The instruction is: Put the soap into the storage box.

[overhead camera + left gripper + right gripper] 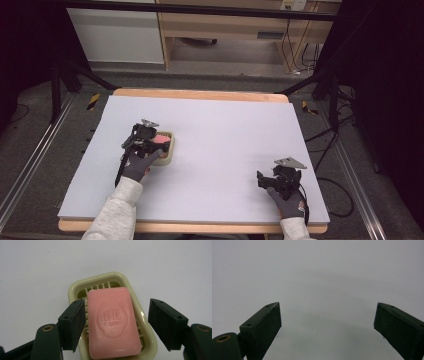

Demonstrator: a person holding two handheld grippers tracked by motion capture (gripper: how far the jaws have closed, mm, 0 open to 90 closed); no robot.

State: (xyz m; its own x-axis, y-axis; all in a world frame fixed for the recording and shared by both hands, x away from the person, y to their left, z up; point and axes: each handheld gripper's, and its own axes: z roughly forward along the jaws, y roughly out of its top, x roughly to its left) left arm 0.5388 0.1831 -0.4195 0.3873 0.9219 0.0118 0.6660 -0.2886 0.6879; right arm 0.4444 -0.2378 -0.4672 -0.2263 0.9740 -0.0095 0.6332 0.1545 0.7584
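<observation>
A wide pale grey-white table surface (pixel 225 150) on a wooden frame spreads across the high view, with dark floor, black stand legs and cables around it and a light wooden cabinet (pixel 230 30) beyond the far edge. Two forearms in light grey sleeves come in from the near edge, each ending in a dark grey glove. The left gripper (pixel 150 142) sits left of the table's centre, right over a cream soap dish (pixel 170 152); the right gripper (pixel 272 180) rests well apart from it, near the table's near right corner, above bare surface. In the left gripper view the left gripper (pixel 116 322) has its jaws spread wide on either side of the soap dish (pixel 75 291), one pad close beside the dish's edge, the other standing clear of it, neither one squeezing anything. A pink bar of soap (pixel 112 322) lies flat inside the dish on its ribbed floor, stamped with an oval mark and lettering. In the right gripper view the right gripper (pixel 327 320) is likewise spread wide, released, with plain table between its pads.
</observation>
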